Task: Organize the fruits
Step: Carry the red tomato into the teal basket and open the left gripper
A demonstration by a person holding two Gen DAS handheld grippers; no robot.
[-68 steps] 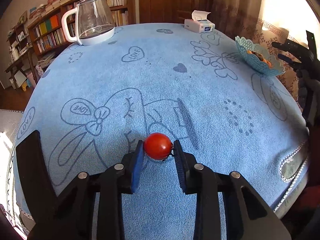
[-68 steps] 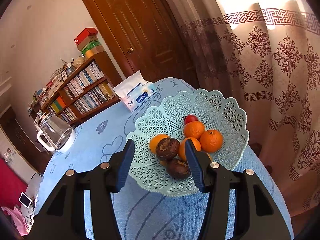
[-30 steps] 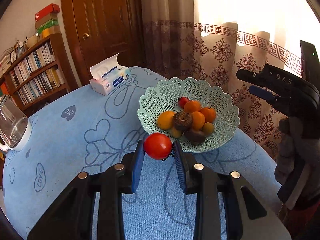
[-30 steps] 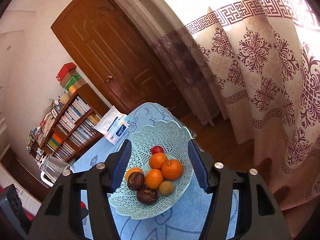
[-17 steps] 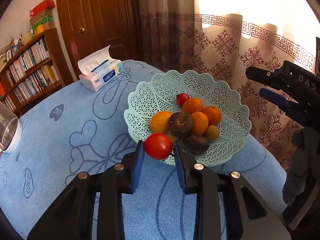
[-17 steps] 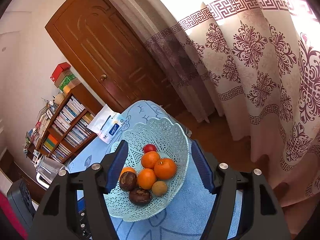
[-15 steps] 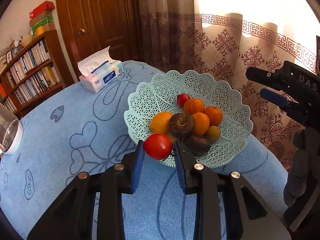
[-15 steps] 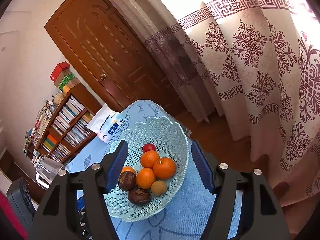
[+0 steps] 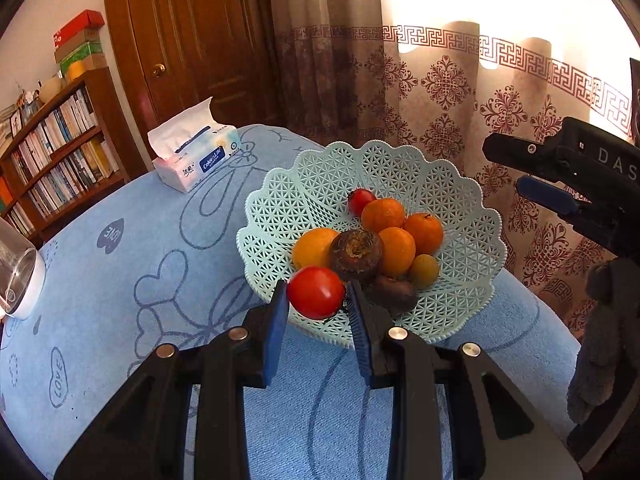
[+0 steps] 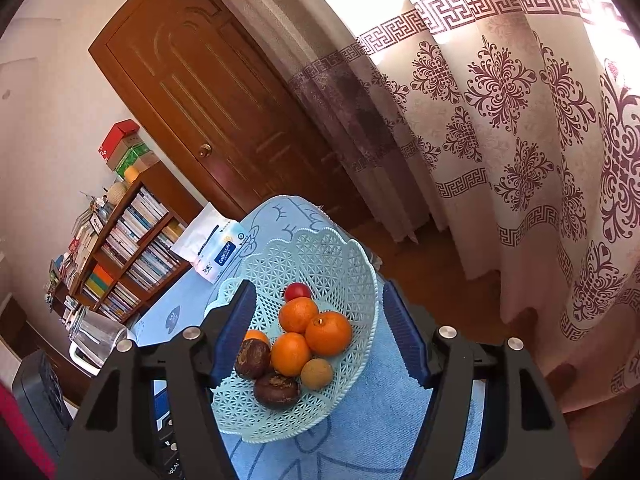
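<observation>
My left gripper [image 9: 316, 304] is shut on a red tomato [image 9: 316, 292], held just over the near rim of the pale green lattice basket [image 9: 460, 208]. The basket holds oranges [image 9: 384, 214], two dark brown fruits [image 9: 356, 254], a small red tomato [image 9: 360, 200] and a small yellowish fruit [image 9: 423, 270]. My right gripper [image 10: 320, 332] hangs open above the basket [image 10: 348, 256] on its far side, nothing between its blue pads [image 10: 236, 328]. In the left wrist view, the right gripper [image 9: 560, 184] shows at the right edge, held by a gloved hand [image 9: 608, 320].
The basket stands near the right edge of a table under a blue cloth [image 9: 140, 260]. A tissue box [image 9: 192, 156] lies at the back and a glass kettle [image 9: 16, 272] at the far left. Curtains [image 9: 440, 112], a door and bookshelves stand behind.
My left gripper has carried the tomato from mid-table to the basket's near rim, then slowed. My right gripper has drawn back and up from the basket, and its jaws have widened.
</observation>
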